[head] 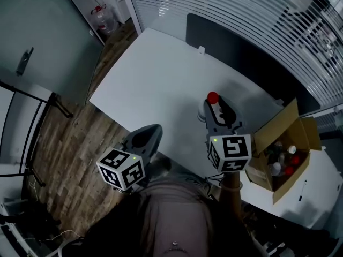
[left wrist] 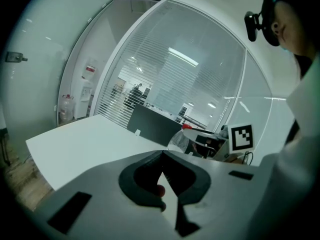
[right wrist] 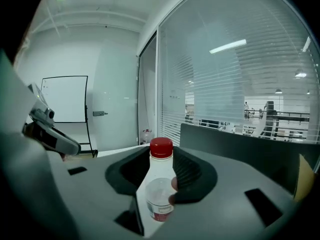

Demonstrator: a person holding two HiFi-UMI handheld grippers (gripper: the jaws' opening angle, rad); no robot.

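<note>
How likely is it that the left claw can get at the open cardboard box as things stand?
Probably not directly. The cardboard box sits on the person's right, and the right claw, shut on a red-capped bottle, stands between it and the left claw, which is shut and empty.

You've got 2 matte grey plastic grippers, the left gripper [head: 151,131] & the right gripper [head: 215,108], each w/ wedge-shaped jaws lined by dark ribbed pads [right wrist: 189,171] round an oval cut-out, plus black rectangular slots [right wrist: 264,207] sunk in the shells. Each carries a white cube w/ black square markers, the left cube [head: 122,168] & the right cube [head: 230,152], w/ a small green LED [head: 215,140] lit near a top corner. You're wearing a taupe-brown top [head: 172,218], a pale sleeve [left wrist: 300,129] per the left gripper view, & a black head-mounted camera [left wrist: 260,18].
</note>
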